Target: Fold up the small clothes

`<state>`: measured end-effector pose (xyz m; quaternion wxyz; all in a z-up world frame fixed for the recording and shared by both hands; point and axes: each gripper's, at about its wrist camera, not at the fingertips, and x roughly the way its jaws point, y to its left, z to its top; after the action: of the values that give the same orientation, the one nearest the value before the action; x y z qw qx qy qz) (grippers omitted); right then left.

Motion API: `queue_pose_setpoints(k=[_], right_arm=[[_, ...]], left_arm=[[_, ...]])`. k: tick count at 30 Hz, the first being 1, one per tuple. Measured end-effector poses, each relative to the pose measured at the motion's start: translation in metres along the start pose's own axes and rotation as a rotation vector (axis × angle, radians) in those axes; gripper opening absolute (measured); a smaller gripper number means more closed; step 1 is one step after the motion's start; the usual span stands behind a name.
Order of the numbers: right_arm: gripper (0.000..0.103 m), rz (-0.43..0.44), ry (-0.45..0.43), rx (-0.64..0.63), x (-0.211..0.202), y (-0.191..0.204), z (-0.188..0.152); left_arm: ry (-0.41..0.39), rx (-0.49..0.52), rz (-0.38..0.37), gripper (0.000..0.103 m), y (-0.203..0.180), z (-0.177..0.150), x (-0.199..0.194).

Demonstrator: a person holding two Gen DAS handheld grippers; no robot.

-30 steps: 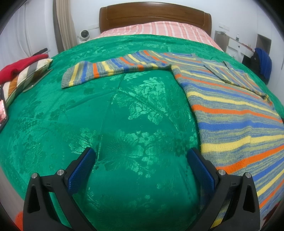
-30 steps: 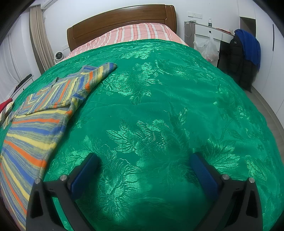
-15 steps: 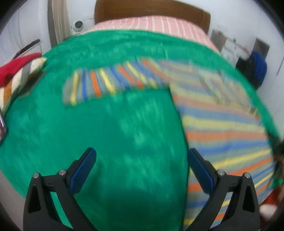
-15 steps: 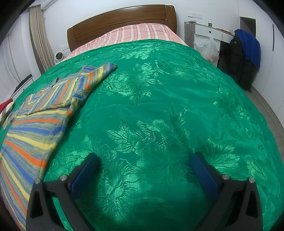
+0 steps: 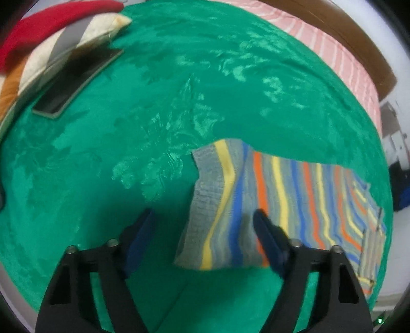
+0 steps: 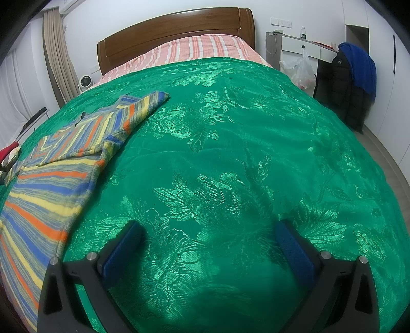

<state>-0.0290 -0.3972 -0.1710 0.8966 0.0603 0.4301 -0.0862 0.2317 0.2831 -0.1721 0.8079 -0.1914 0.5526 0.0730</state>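
A green bedspread (image 6: 243, 158) with a woven flower pattern covers the bed, and a pink striped sheet (image 6: 194, 48) shows at the far end below the brown wooden headboard (image 6: 174, 28). In the right wrist view, a white desk (image 6: 299, 48) stands at the far right with a plastic bag (image 6: 301, 69) hanging on it, and a black jacket (image 6: 338, 89) with a blue garment (image 6: 361, 69) over it hangs beside it. A curtain (image 6: 59, 59) and a small white fan (image 6: 84, 82) are at the far left. In the left wrist view, a striped cushion (image 5: 64, 48) with a red cloth (image 5: 46, 23) on it lies at the far left edge of the bed, and a dark flat object (image 5: 77, 82) rests just beside it on the bedspread.

The striped sweater (image 6: 51, 174) lies flat on the left part of the bed. Its left sleeve (image 5: 223, 205) stretches out to the left, and the cuff end lies between the fingers of the left tongs (image 5: 205, 222), which are spread wide; the right finger (image 5: 266, 238) is over the sleeve. The picture is a little blurred here, so contact is not clear. The right tongs (image 6: 207, 238) are also spread wide, above bare bedspread, well apart from the sweater, which is to their left.
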Motion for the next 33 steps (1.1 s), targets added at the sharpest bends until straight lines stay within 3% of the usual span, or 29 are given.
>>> queue_pose_setpoints(k=[2,4,6,11,15,17,19,20,23,27,30,33], right_arm=[[0.103,0.0,0.0,0.0,0.0,0.0,0.0],[0.103,-0.001,0.0,0.0,0.0,0.0,0.0],[0.103,-0.001,0.0,-0.001,0.001,0.0,0.0],[0.103,-0.004,-0.002,-0.003,0.0,0.001,0.0],[0.103,-0.004,-0.003,-0.003,-0.001,0.001,0.0],[0.103,-0.004,-0.003,-0.003,0.0,0.001,0.0],[0.103,-0.004,-0.003,-0.003,0.0,0.001,0.0],[0.103,-0.004,-0.003,-0.003,0.0,0.001,0.0],[0.103,-0.004,-0.003,-0.003,0.0,0.001,0.0],[0.103,-0.003,-0.004,-0.003,0.0,0.001,0.0],[0.103,-0.001,-0.009,-0.002,-0.001,0.002,0.0],[0.103,-0.002,-0.008,-0.002,-0.001,0.002,0.0]], left_arm=[[-0.029,0.019,0.004,0.004,-0.004,-0.003,0.001],[-0.038,0.022,-0.032,0.002,-0.014,0.0,-0.007],[-0.099,0.096,-0.049,0.002,-0.042,0.005,-0.029],[-0.212,0.383,-0.2,0.002,-0.171,0.004,-0.104],[-0.203,0.586,-0.293,0.003,-0.276,-0.026,-0.12],[-0.177,0.661,-0.294,0.01,-0.32,-0.047,-0.107],[-0.113,0.71,-0.279,0.049,-0.349,-0.065,-0.079],[-0.073,0.717,-0.255,0.074,-0.358,-0.078,-0.065],[-0.049,0.672,-0.277,0.073,-0.354,-0.082,-0.042],[-0.083,0.508,-0.251,0.085,-0.309,-0.068,-0.035],[-0.079,0.491,-0.129,0.086,-0.283,-0.072,-0.006],[-0.026,0.591,0.073,0.087,-0.261,-0.093,0.036]])
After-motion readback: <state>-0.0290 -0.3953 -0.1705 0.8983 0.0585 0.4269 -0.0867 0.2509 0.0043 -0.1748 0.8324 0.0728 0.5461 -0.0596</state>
